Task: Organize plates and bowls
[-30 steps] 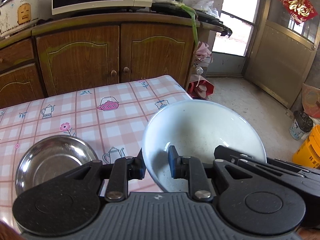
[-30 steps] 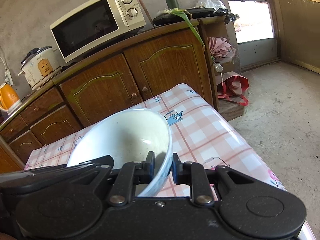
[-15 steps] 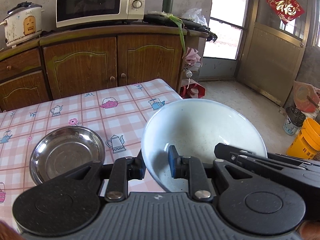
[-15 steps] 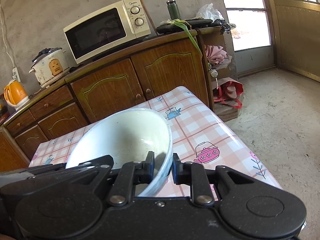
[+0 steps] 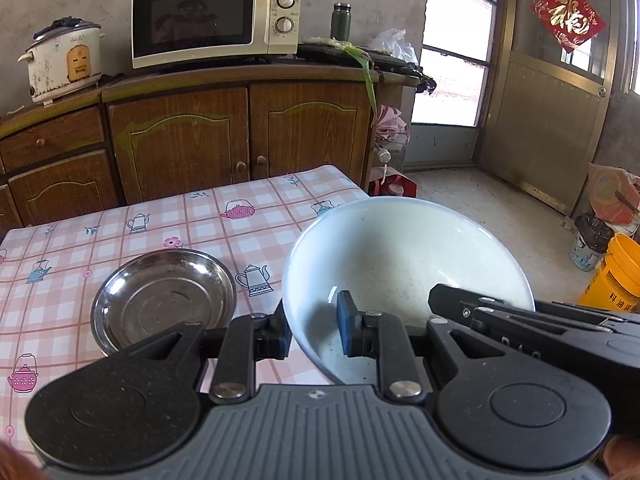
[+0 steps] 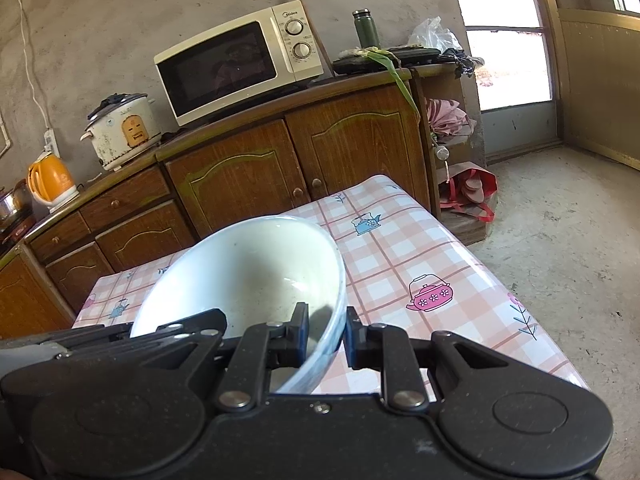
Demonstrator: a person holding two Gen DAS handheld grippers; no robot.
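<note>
A white bowl is held in the air between two grippers, above the tabletop's right edge and overhanging the floor beyond it. The left gripper pinches the bowl's left wall, one blue pad inside the bowl and the other outside against the wall. The right gripper pinches the opposite wall in the same way, one finger inside and one outside. Both pairs of jaws stand close together, pressed on the rim. The bowl's near rim is hidden behind each gripper's body, and its underside is out of sight in both views. In the left wrist view the right gripper's body crosses the bowl's lower right part and covers it.

A steel dish lies on the tabletop just left of the bowl, apart from it; its near edge is cut off by the left gripper's arm. In the right wrist view the bowl hides it entirely. The tablecloth, pink-checked with teapot prints, covers the tabletop; its near edge is hidden beneath the grippers.

Behind the far edge stands a wooden cabinet bearing a microwave, a rice cooker and a green flask. An orange kettle shows only in the right wrist view. A yellow bucket on the floor is cut off by the right gripper's body.
</note>
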